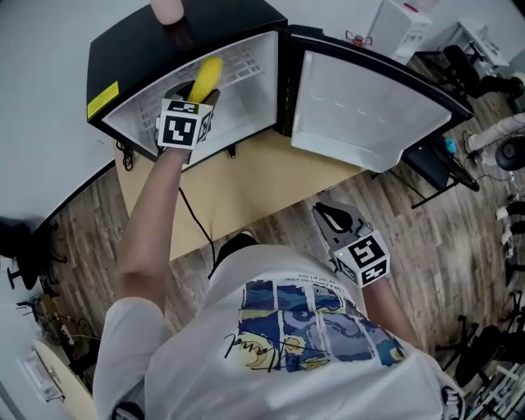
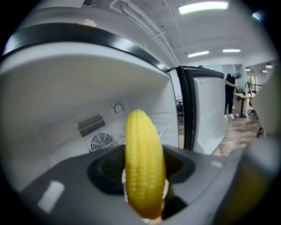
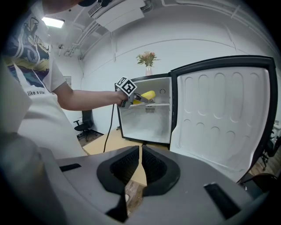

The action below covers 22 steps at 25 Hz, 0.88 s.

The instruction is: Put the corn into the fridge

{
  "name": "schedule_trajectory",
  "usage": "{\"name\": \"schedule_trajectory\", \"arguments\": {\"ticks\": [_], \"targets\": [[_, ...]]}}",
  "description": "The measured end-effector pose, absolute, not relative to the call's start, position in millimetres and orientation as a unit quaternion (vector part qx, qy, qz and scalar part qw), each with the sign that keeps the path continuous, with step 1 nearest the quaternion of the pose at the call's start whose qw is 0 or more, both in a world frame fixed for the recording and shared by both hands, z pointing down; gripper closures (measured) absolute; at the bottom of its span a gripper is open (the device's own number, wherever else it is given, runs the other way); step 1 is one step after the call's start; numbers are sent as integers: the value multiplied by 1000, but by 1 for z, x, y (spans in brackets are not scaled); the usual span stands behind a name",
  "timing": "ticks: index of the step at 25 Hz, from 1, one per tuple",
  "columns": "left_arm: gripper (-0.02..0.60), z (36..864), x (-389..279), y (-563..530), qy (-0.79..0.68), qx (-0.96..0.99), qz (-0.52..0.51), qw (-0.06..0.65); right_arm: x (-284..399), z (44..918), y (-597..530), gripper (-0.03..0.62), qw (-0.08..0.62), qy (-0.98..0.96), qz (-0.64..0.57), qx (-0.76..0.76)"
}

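Note:
A yellow corn cob [image 1: 207,75] is held up inside the open black mini fridge [image 1: 246,18], level with its wire shelf [image 1: 239,61]. My left gripper [image 1: 207,93] is shut on the corn's lower end. In the left gripper view the corn [image 2: 142,145] stands upright between the jaws of the left gripper [image 2: 145,186], with the fridge's white back wall and fan vent [image 2: 102,141] behind it. My right gripper [image 1: 323,213] hangs back near my body, its jaws together and holding nothing. From the right gripper [image 3: 140,165] the corn [image 3: 148,95] shows in the fridge opening.
The fridge stands on a wooden table [image 1: 246,189], its white-lined door [image 1: 361,107] swung wide to the right. A vase [image 1: 168,10] sits on the fridge top. A black cable [image 1: 193,217] crosses the table. Office chairs and equipment [image 1: 492,148] stand at the right.

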<state>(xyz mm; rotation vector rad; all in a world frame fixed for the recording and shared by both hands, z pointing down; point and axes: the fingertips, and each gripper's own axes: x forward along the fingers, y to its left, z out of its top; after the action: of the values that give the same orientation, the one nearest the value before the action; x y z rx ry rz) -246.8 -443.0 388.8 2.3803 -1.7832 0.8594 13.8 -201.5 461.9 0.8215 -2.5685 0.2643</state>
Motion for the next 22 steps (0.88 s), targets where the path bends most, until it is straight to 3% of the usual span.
{"name": "schedule_trajectory", "arguments": {"ticks": [5,22], "targets": [[354,388,-242,-461,-560,755,338,-39,14,463,-208,580,212,-923,101,304],[351,404,-250,-504,-520,719,447,-114,26,467,-211,580,213,-914,107,328]]}}
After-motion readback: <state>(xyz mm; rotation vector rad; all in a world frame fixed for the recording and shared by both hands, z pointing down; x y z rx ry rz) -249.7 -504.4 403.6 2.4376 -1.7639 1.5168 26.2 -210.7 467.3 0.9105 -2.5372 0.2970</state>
